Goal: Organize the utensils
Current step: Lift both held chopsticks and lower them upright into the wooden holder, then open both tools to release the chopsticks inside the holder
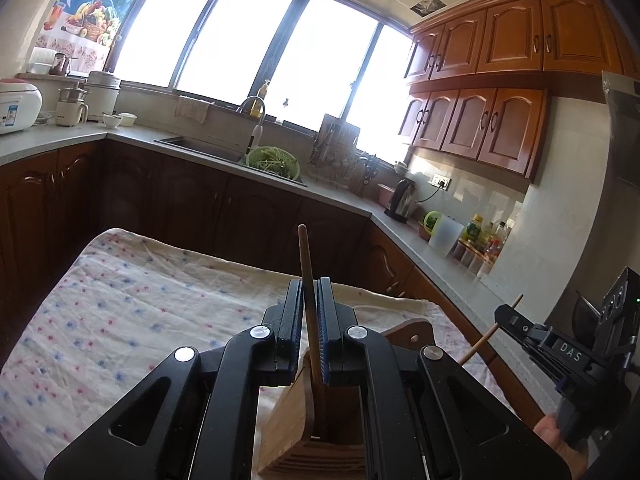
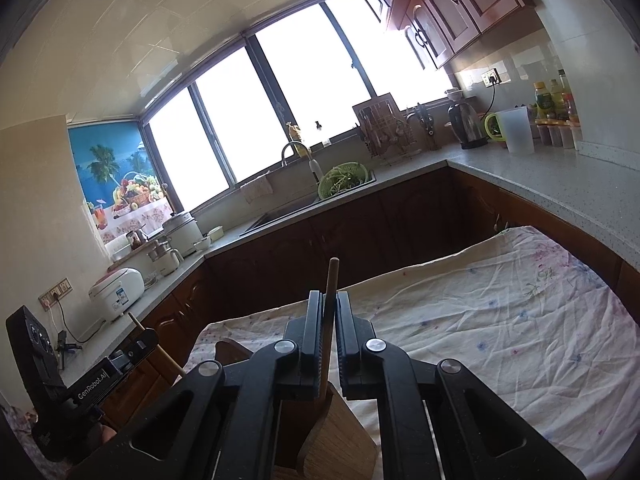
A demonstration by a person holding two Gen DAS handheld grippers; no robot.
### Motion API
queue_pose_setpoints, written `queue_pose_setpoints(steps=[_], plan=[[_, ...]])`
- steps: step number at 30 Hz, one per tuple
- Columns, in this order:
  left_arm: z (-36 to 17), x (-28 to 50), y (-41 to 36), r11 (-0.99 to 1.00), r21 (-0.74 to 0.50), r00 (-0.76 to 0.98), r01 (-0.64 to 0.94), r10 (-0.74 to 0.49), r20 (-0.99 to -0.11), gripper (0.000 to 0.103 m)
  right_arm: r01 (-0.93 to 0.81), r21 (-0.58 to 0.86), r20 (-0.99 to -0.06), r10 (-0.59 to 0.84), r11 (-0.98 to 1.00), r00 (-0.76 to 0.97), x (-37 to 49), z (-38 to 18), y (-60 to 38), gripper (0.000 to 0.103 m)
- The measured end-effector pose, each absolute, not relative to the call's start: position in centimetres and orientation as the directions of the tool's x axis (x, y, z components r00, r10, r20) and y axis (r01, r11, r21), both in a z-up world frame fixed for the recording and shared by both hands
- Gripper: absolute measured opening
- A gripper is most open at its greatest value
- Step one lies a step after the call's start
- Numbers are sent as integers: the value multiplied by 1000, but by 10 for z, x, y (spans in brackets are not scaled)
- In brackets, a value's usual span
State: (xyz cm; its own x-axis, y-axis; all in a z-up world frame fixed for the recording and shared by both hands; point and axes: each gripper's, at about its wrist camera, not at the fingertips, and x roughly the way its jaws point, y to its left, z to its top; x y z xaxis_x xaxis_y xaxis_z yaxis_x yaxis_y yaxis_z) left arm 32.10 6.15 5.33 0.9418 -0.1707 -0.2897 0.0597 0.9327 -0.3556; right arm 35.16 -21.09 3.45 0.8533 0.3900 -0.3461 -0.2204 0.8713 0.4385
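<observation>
Utensils are clamped upright, one per gripper: left gripper (image 1: 309, 312) on a dark stick (image 1: 305, 264), right gripper (image 2: 329, 320) on a wooden handle (image 2: 332, 280). Wooden holder (image 1: 288, 432) sits directly below both; long axes approx. vertical, lower ends already inside the holder.

Two thin wooden sticks, likely chopsticks, and a wooden holder (image 1: 316, 432). First stick (image 1: 308, 292): dark brown, near upright, lower end down inside the holder's open top, clamped between left gripper (image 1: 309, 308) pads. Second stick (image 2: 329, 320): same colour, leaning slightly, lower end at the holder (image 2: 340, 440), clamped in right gripper (image 2: 329, 312). Holder: pale slatted box with curved raised side, standing on floral cloth (image 1: 120, 300).
</observation>
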Motion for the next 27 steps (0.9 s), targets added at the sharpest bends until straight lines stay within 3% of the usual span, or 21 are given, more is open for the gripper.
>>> queue_pose_setpoints(steps=[2, 4, 5, 6, 7, 8, 14, 27], plan=[[53, 321, 61, 933, -355, 940, 56, -170, -297, 9, -222, 441, -352, 395, 869, 848, 353, 34, -211, 11], [54, 321, 61, 933, -355, 937, 55, -171, -305, 22, -227, 452, -356, 408, 863, 841, 354, 34, -213, 14], [54, 320, 61, 934, -354, 936, 45, -164, -312, 49, -226, 458, -358, 411, 860, 838, 354, 34, -214, 25], [55, 318, 62, 936, -352, 938, 29, -147, -315, 75, -233, 467, -355, 422, 853, 834, 354, 34, -216, 51], [56, 314, 63, 935, -354, 944, 22, -136, -300, 79, -241, 478, -348, 434, 845, 831, 353, 34, -218, 66], [57, 310, 65, 934, -356, 948, 23, -133, -288, 81, -247, 487, -337, 441, 838, 832, 350, 35, -220, 88], [58, 294, 68, 943, -333, 935, 4, -121, -332, 86, -243, 510, -310, 440, 825, 843, 333, 40, -234, 96], [55, 231, 58, 949, -313, 910, 31, -156, -383, 87, -207, 514, -352, 425, 832, 834, 279, 35, -262, 96]])
